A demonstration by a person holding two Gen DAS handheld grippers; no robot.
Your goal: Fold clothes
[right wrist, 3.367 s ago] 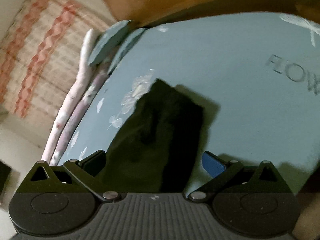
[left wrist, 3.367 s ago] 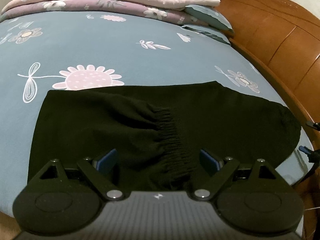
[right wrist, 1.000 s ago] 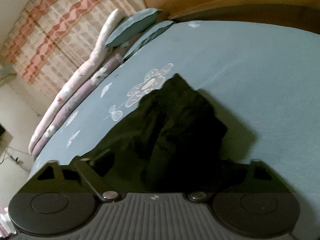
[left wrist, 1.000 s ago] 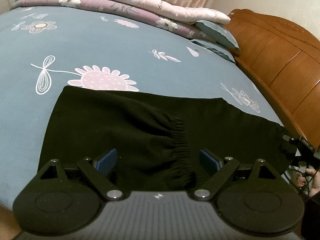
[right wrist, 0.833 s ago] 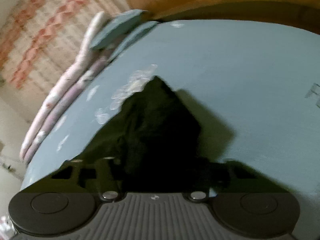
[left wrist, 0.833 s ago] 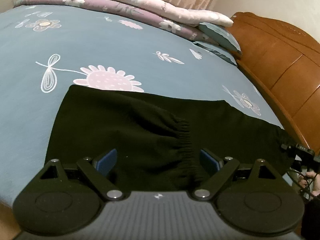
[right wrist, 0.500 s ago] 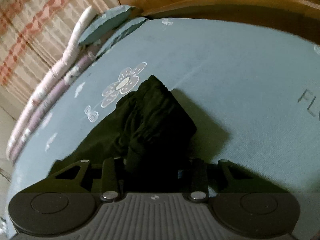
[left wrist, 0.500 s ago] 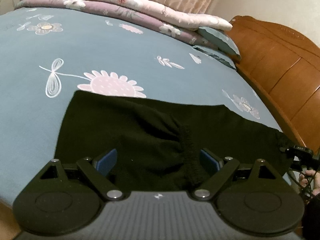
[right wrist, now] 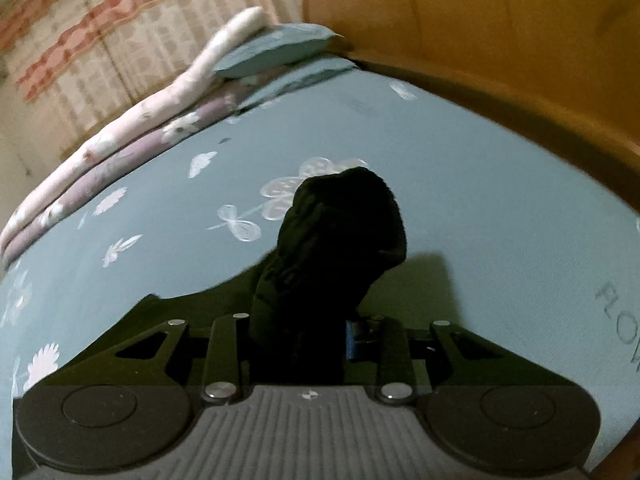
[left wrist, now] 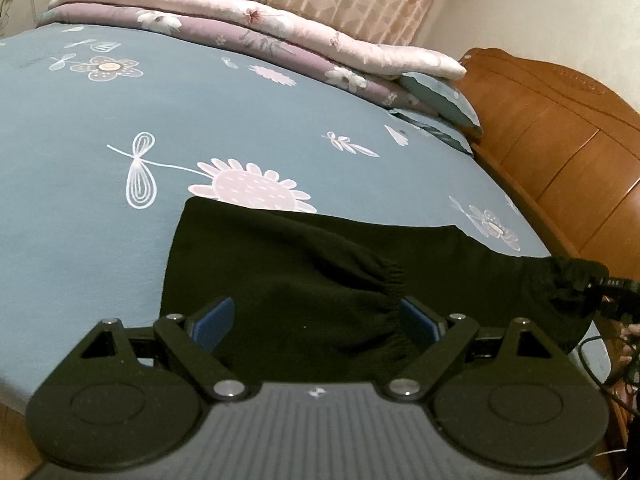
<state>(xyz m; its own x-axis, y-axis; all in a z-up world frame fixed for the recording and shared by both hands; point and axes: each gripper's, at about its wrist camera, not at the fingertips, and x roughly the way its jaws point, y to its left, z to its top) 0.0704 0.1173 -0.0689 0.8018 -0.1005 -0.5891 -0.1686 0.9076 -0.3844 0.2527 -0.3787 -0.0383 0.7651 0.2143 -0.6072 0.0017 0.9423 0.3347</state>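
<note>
A black garment with an elastic cuff lies folded on the blue flowered bed sheet. My left gripper hovers low over its near edge, wide open, blue pads either side of the cuff without pressing it. In the left wrist view my right gripper holds the garment's right end at the bed's edge. In the right wrist view my right gripper has its jaws closing on a bunched end of the black garment, raised off the sheet.
A folded pink and purple quilt and blue pillows lie at the far side. The wooden headboard runs along the right. A hand and cables show at the right edge.
My right gripper's fingers closed on the garment's end and lifted it up from the sheet, bunching the cloth. My left gripper stayed open and shifted slightly over the near edge.
</note>
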